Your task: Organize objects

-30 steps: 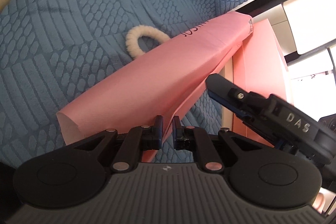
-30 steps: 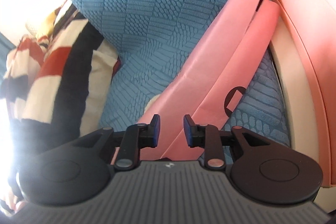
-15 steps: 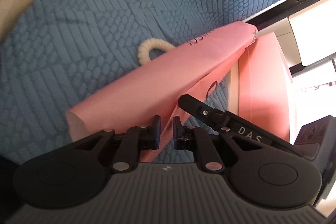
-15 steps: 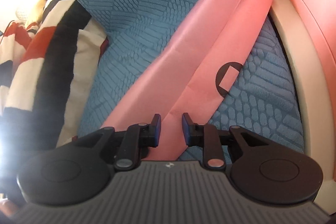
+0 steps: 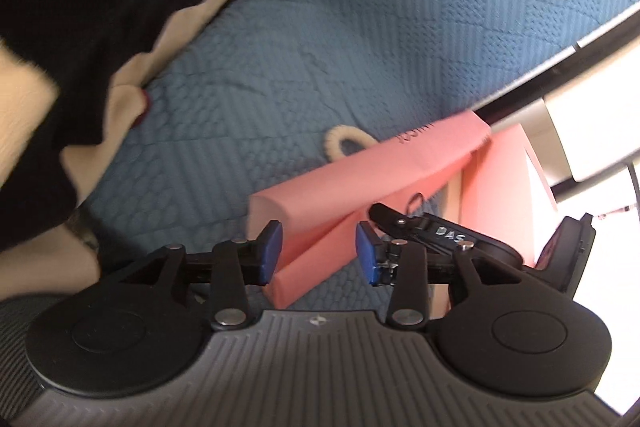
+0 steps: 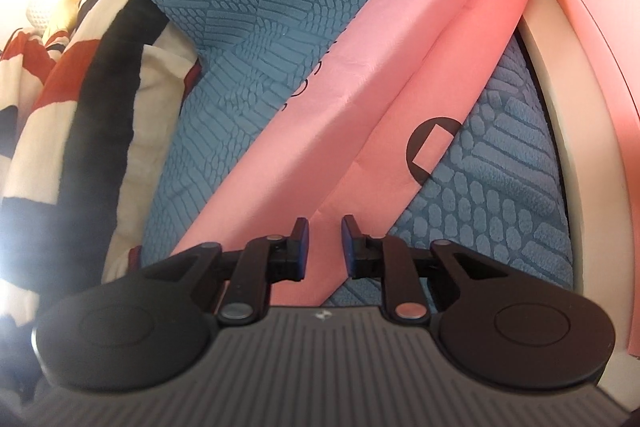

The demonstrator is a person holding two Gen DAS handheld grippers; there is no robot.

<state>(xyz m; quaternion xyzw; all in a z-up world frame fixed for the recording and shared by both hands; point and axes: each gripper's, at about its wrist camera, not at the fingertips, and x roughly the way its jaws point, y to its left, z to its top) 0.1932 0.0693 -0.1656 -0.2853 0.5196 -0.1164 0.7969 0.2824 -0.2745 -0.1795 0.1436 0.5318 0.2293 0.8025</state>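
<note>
My left gripper (image 5: 319,251) is spread wide and empty over the near end of the pink paper bag (image 5: 360,183), which lies flat on the blue bedspread (image 5: 400,27). My right gripper (image 6: 322,247) is parted too, gripping nothing. The bag looks light, thin and easily creased; I'd pinch a folded edge.

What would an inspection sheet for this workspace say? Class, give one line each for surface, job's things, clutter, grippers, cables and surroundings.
Surface: blue quilted bedspread, textured.
Job's things: pink paper bag lying flat and folded on the bedspread, with black lettering and a QR label.
Clutter: patterned blanket bunched at the left; cream hair tie behind the bag.
Grippers: left hand-held gripper open over the bag's near end; right hand-held gripper open, bag between its fingers.
Cables: nothing seen.
Surroundings: pink box beside the bed edge.
</note>
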